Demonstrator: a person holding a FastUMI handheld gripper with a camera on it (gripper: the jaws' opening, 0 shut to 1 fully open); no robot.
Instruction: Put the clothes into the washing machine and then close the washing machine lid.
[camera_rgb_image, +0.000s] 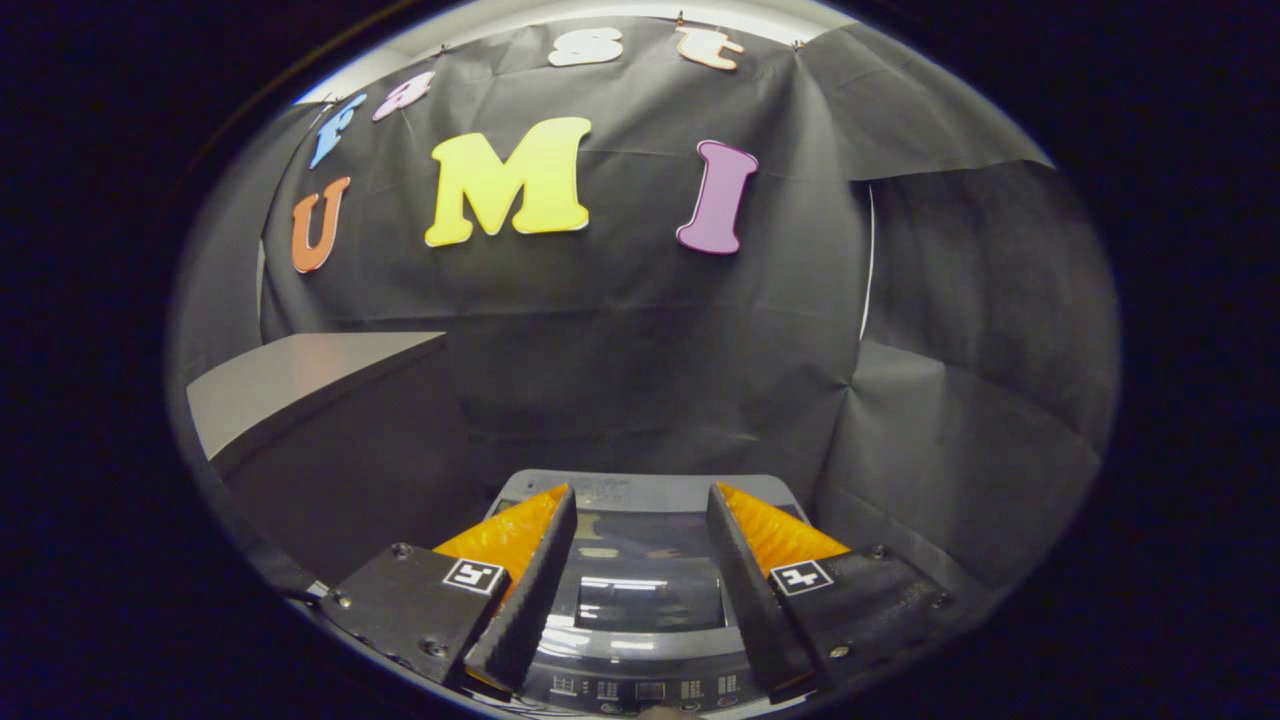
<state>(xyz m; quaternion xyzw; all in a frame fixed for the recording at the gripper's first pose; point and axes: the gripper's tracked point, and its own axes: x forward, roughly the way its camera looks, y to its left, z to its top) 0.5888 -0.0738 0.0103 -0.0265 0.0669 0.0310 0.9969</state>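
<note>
control panel (640, 688): sitting nearest, at the near edge of the washing machine, below and between the finger bases; small buttons and a display are showing, too small to tell apart.
gripper (641, 500): hovering above the washing machine, pointing forward over its top; jaws standing apart, gripping nothing, gap between them open onto the lid.
fingers (525, 590): left one and right one both angling inward toward the far side, ribbed inner faces facing each other; square marker tags sitting on the two mounts behind them.
washing machine (640, 492): top-loader, grey top, lying directly under and between the fingers, its far edge showing just beyond the fingertips.
lid (648, 585): lying flat and closed on the machine top, dark glossy window reflecting light, showing between the two fingers.
clothes: not spotting any from here; cannot tell if inside, lid window too dark and reflective.
table (300, 375): grey flat top, sitting to the left and farther than the machine, well apart from the gripper, dark side panel dropping below it.
booth wall (640, 350): black cloth hanging at the far side behind the machine, creased, wrapping round to the right.
</note>
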